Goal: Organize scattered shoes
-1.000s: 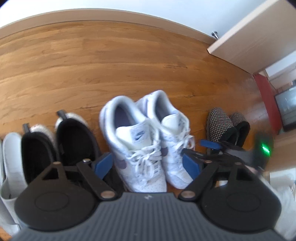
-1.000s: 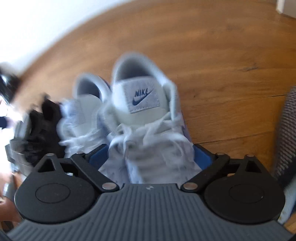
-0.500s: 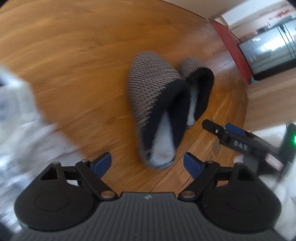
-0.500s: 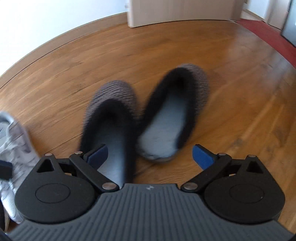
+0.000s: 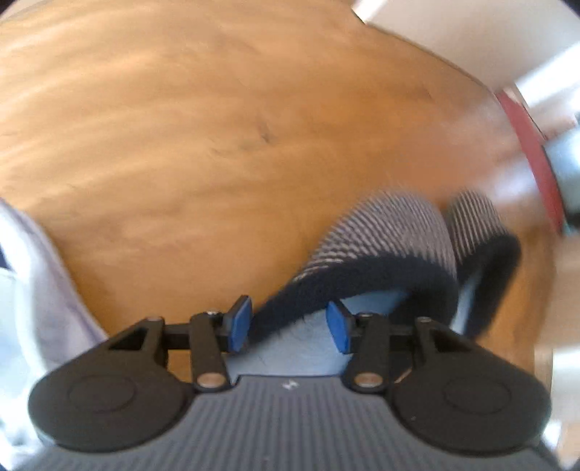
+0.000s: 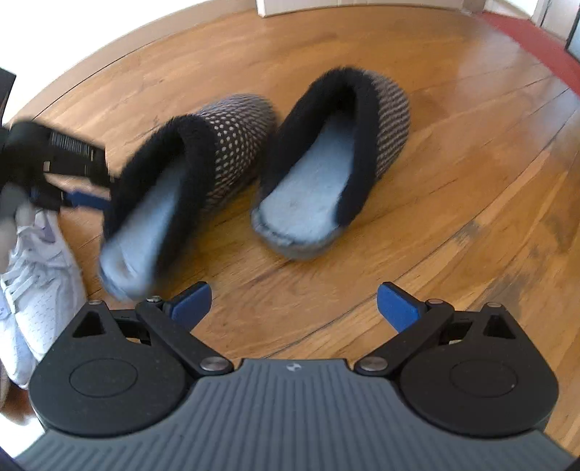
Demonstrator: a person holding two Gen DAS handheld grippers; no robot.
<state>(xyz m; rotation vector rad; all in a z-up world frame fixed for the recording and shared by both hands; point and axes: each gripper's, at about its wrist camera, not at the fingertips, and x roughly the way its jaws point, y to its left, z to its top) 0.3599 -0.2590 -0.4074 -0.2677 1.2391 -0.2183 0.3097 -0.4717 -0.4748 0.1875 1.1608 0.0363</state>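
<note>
Two knitted grey slippers with black fur rims lie side by side on the wood floor. My left gripper point(image 5: 288, 324) straddles the side wall of the left slipper point(image 5: 380, 235), one pad outside the rim and one over the pale blue insole. Its jaws are closing, and a gap still shows at the inner pad. In the right wrist view this left slipper point(image 6: 224, 145) is blurred and tilted, with the left gripper's blue finger point(image 6: 87, 199) against its outer side. The right slipper point(image 6: 391, 108) rests flat. My right gripper point(image 6: 293, 304) hangs open over bare floor in front of both slippers.
A white sneaker point(image 6: 40, 290) lies at the left, close to the left slipper, and shows as a pale blur point(image 5: 36, 290) in the left wrist view. A red rug point(image 6: 536, 40) borders the floor at the far right. A white cabinet base point(image 6: 362, 5) stands at the back.
Both grippers swung away from the white sneakers to the slippers. The left gripper dropped onto the left slipper and its jaws narrowed around the wall. The right gripper stays wide.
</note>
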